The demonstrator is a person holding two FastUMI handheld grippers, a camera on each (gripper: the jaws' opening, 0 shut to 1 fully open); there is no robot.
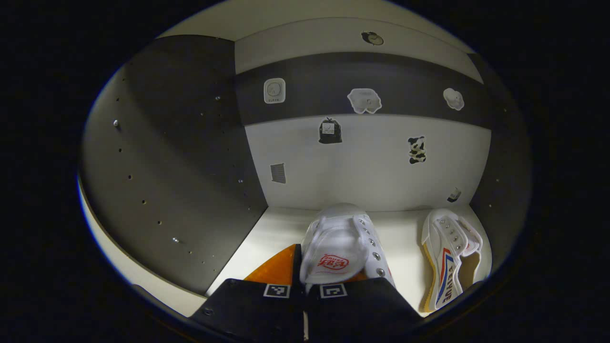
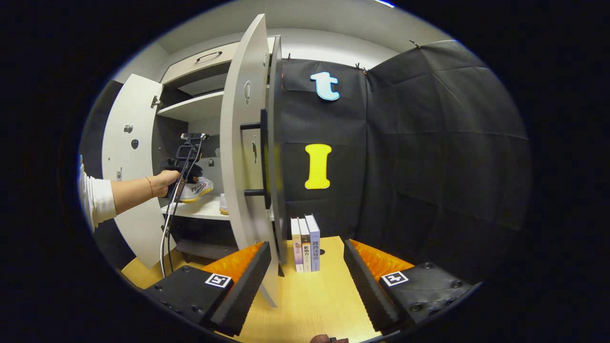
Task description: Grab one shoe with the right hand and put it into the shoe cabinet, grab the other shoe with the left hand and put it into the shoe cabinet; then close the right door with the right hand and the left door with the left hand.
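My left gripper [image 1: 305,286] pinches the second shoe [image 1: 340,247] by its tongue, low over the cabinet shelf [image 1: 267,233] beside the first shoe [image 1: 450,259]. I judge placing is underway; next I release. My right gripper [image 2: 305,276] waits spread near the right door [image 2: 248,157].

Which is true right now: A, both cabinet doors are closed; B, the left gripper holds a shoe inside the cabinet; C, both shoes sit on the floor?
B: the left gripper is shut on a white shoe over the cabinet shelf, beside the other shoe.
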